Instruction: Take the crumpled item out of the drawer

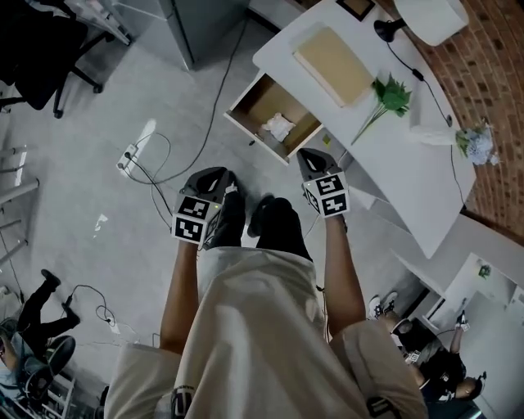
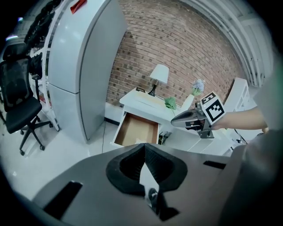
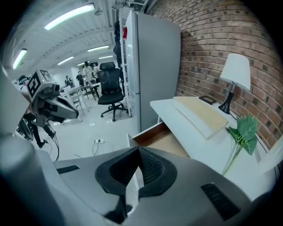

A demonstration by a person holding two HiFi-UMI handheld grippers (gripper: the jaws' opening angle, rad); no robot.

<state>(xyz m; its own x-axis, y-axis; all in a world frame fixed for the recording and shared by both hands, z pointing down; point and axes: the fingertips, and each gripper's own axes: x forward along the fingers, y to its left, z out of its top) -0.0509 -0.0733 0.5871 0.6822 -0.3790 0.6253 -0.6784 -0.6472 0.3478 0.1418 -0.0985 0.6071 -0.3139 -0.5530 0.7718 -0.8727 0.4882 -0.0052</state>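
The wooden drawer (image 1: 260, 102) stands pulled out of the white desk (image 1: 409, 176). A crumpled white item (image 1: 278, 127) lies inside it near the desk side. Both grippers hang in the air in front of the drawer, outside it. My left gripper (image 1: 219, 173) is shut and holds nothing; it sits left of the drawer front. My right gripper (image 1: 307, 154) is shut and holds nothing, just below the drawer's right corner. In the left gripper view the shut jaws (image 2: 143, 145) point at the drawer (image 2: 137, 130). The right gripper view shows its shut jaws (image 3: 138, 149) over the drawer's edge (image 3: 150, 130).
On the desk lie a beige pad (image 1: 334, 64), a green plant sprig (image 1: 390, 96) and a lamp (image 1: 426, 18). A grey cabinet (image 2: 84, 66) stands left of the drawer, an office chair (image 1: 41, 57) farther off. A power strip (image 1: 128, 157) with cables lies on the floor.
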